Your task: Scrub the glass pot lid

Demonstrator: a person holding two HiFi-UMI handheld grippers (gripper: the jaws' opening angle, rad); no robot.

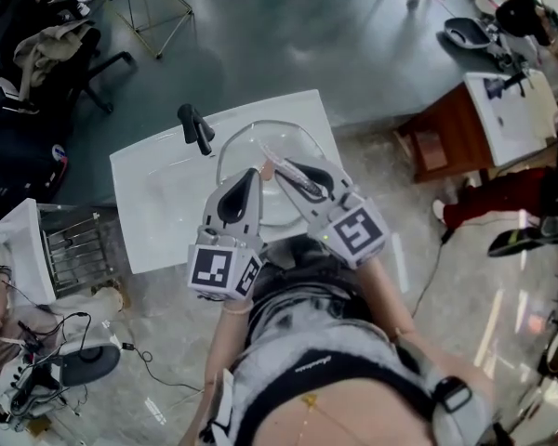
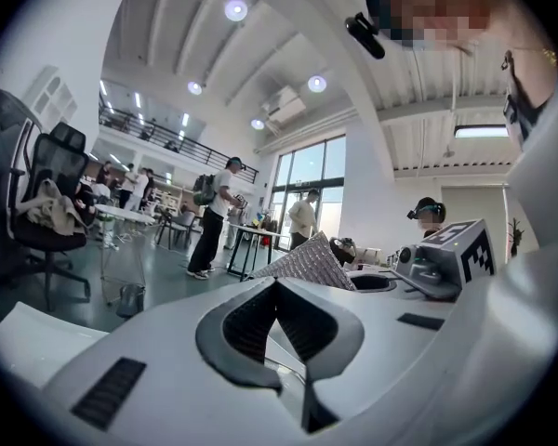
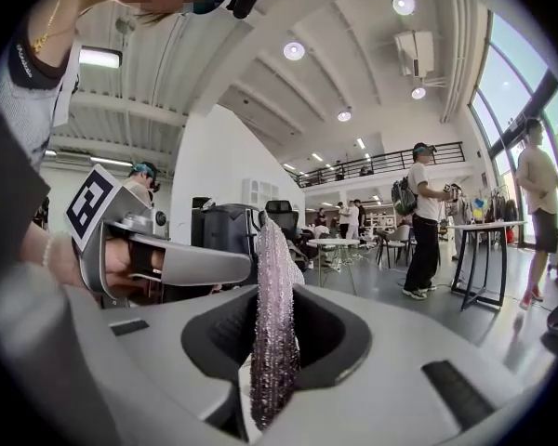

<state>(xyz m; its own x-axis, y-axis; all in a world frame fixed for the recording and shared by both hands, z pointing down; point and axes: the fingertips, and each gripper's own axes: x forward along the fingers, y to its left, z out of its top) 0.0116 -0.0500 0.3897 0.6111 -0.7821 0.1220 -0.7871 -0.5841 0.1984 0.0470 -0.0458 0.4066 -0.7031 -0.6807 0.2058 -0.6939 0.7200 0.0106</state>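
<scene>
The glass pot lid (image 1: 300, 137), round with a thin shiny rim, lies in the white sink (image 1: 158, 189) right under both grippers. My right gripper (image 1: 288, 170) is shut on a sparkly silver-pink scrub cloth (image 3: 272, 323), which stands edge-on between its pads and shows as a strip (image 1: 277, 167) in the head view. My left gripper (image 1: 251, 173) is beside it with its jaws closed. Its tip touches the cloth (image 2: 309, 263), and nothing shows between its pads. Both grippers hover above the lid, and their bodies hide the near half of it.
A black faucet (image 1: 195, 128) stands at the sink's back left. A wire rack (image 1: 74, 249) sits to the left, and office chairs (image 1: 46, 49) beyond it. A wooden desk (image 1: 451, 137) is at the right. Several people stand in the hall (image 2: 209, 216).
</scene>
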